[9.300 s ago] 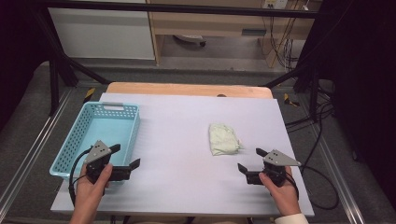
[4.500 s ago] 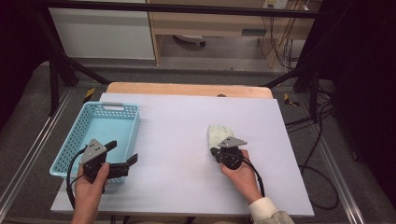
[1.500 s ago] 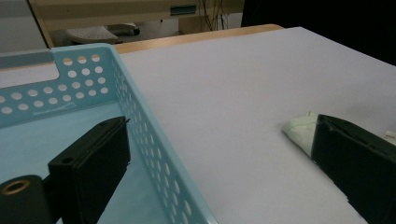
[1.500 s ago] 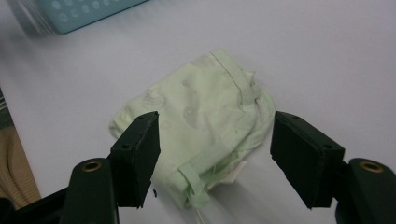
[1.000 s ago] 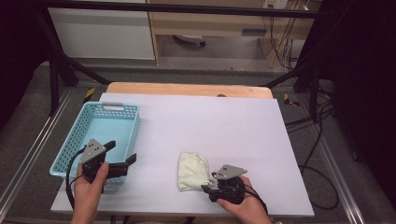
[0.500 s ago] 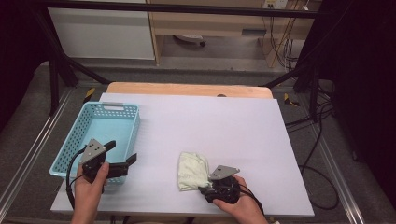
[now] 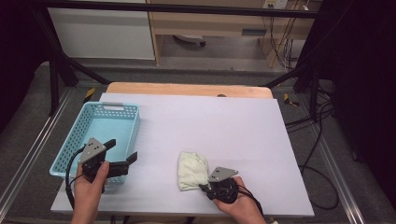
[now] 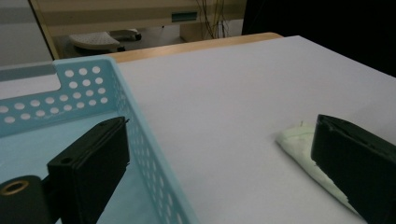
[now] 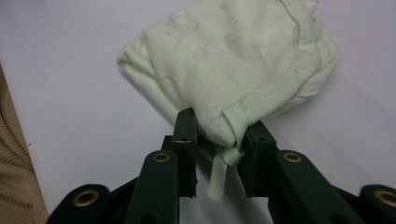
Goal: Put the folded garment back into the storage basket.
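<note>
A crumpled pale green cloth lies on the white table near its front edge. My right gripper sits just behind the cloth's near corner, shut on it. In the right gripper view the jaws pinch the hem of the cloth, and a loose strip hangs between the right gripper fingers. My left gripper is open over the right front corner of the light blue basket. In the left gripper view the left gripper holds nothing, with the basket's wall and the cloth beyond it.
The perforated basket stands at the table's left side, and I see nothing in the parts of it that show. A wooden strip runs along the far edge. Cables trail on the floor to the right.
My right gripper went to the cloth at mid-right, closed on it and dragged it to the front. In the last second it edged slightly left. The left gripper stayed put.
</note>
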Tool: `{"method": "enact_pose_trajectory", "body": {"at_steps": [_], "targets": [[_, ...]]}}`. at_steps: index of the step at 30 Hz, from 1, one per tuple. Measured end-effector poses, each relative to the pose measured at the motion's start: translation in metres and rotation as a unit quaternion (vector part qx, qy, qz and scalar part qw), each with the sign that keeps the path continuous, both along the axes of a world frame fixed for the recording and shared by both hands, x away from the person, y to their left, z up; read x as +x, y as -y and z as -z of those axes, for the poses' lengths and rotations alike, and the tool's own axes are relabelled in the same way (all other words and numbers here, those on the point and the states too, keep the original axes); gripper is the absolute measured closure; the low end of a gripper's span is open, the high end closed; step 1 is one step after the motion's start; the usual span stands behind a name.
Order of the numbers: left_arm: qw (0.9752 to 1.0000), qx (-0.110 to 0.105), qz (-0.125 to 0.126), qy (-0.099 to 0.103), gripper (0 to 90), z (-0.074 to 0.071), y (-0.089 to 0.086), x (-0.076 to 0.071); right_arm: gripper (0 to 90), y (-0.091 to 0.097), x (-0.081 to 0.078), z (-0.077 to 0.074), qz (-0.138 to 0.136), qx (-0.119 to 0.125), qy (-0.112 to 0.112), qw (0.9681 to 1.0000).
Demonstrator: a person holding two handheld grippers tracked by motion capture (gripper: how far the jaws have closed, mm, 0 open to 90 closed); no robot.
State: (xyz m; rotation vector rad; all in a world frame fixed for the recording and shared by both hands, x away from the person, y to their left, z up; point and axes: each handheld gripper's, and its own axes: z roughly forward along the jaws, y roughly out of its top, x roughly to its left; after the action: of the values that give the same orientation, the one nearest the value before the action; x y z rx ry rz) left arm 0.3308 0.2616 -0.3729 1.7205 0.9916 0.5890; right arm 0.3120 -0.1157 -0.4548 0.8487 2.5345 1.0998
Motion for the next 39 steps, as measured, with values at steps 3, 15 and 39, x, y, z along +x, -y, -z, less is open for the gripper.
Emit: {"method": "enact_pose_trajectory", "body": {"at_steps": [3, 15, 39], "targets": [[0.9999, 0.007, 0.009, 0.000, 4.7, -0.006, 0.011, 0.000, 74.4, 0.000, 0.000, 0.000, -0.002, 0.001, 0.000, 1.0000], [0.9961, 0.023, 0.076, -0.038, 6.1, -0.007, 0.075, 0.027, 74.4, 0.002, 0.001, 0.001, -0.002, 0.009, -0.002, 1.0000], [0.9834, 0.090, 0.129, -0.091, 20.9, 0.050, 0.157, 0.078, 74.2, 0.001, 0.000, 0.002, 0.002, 0.012, -0.001, 0.9999]]}}
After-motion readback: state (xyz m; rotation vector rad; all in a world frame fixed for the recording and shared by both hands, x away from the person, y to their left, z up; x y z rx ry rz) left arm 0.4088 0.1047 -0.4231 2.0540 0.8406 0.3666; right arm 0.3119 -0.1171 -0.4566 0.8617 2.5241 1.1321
